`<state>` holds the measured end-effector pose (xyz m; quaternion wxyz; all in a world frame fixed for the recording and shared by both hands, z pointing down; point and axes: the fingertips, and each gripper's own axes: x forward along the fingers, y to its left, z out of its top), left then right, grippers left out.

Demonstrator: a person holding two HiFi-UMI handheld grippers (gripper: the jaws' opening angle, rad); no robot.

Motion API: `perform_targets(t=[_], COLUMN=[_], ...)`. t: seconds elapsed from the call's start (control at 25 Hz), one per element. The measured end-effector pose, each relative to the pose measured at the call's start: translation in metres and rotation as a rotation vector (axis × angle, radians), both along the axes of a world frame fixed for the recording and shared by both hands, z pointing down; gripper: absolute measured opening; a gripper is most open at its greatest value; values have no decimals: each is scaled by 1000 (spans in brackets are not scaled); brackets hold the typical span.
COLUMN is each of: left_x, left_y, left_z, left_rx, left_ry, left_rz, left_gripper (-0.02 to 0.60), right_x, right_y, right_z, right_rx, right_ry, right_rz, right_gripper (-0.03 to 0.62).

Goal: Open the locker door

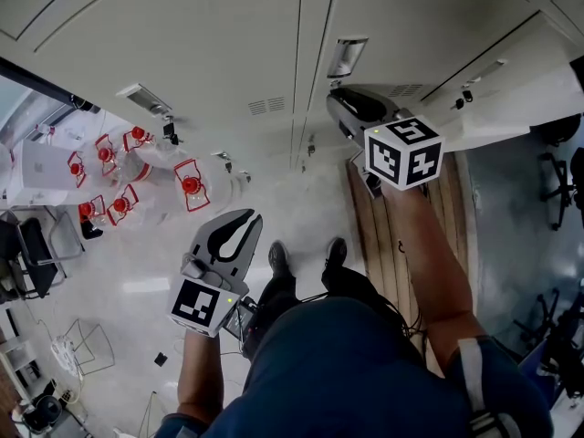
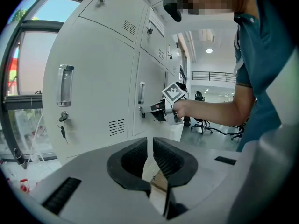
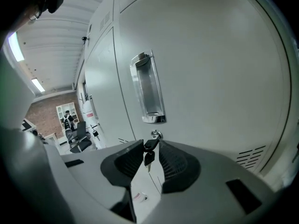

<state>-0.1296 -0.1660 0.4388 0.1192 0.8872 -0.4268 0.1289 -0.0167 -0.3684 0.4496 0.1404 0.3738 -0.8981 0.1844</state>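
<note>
Two risks noted. My right gripper (image 3: 151,148) is at the locker door (image 3: 215,78), just below the recessed handle (image 3: 148,90). Its jaws are closed to a narrow gap on the black head of the key (image 3: 150,145) in the lock (image 3: 156,135), and a second key (image 3: 147,159) dangles between them. First, the hold is at the jaw tips only, so a turn may slip off the head. Second, twisting off-axis could bend the key or snag the dangling one. My left gripper (image 2: 150,143) hangs low, well apart from the door, jaws almost together, holding nothing.
</note>
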Motion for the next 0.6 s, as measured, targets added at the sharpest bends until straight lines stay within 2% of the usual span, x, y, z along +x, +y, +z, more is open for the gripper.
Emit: perform_targets(t=[0.6], left_x=[-5], left_y=[-6], left_z=[-3], left_rx=[9], left_ry=[-13], left_rz=[17], left_gripper=[54], right_x=[7], right_y=[13], right_z=[0], right_rx=[17], right_ry=[7], right_rz=[23], right_gripper=[104])
